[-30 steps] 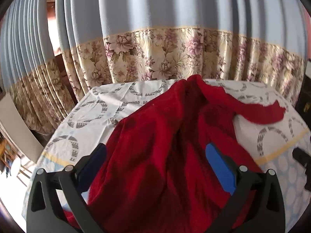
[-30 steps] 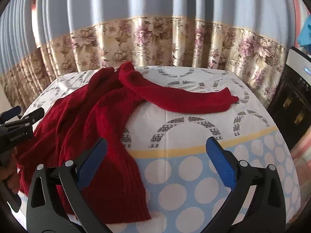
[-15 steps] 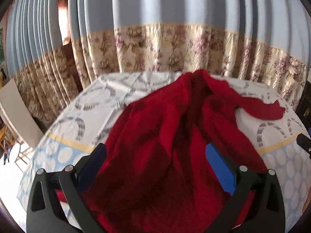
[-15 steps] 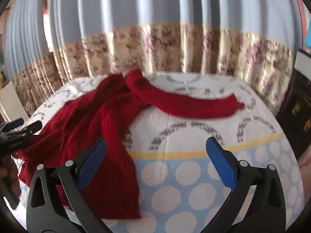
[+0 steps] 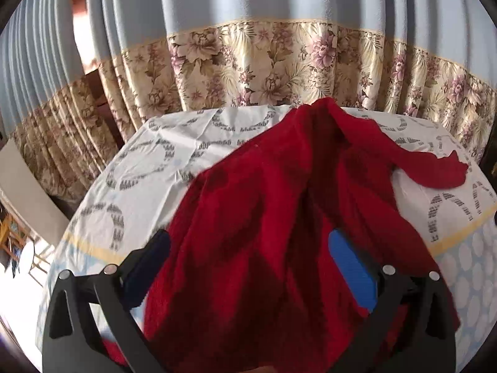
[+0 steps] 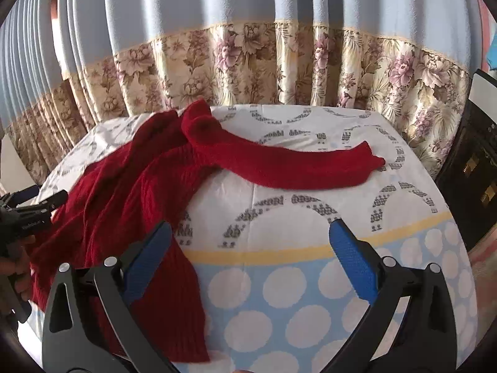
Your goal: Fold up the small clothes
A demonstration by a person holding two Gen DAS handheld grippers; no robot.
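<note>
A red knitted sweater [image 5: 267, 211] lies crumpled on the table, its body toward the left and near side. One sleeve [image 6: 310, 168] stretches out flat to the right. My left gripper [image 5: 248, 248] is open wide just above the sweater's body, with the red knit filling the gap between its fingers. In the right wrist view that gripper [image 6: 28, 214] shows at the far left, held by a hand at the sweater's left edge. My right gripper [image 6: 250, 248] is open over the bare cloth, its left finger [image 6: 149, 255] above the sweater's near hem.
The table wears a cloth [image 6: 279, 283], white with grey arcs, a yellow stripe and a blue dotted border. A blue and floral curtain [image 6: 248, 62] hangs close behind it. A black appliance [image 6: 472, 186] stands off the right edge. A pale board [image 5: 28, 199] leans at the left.
Both wrist views pulled back slightly half a second ago and have come close again. The sweater keeps the same shape and both grippers stay open.
</note>
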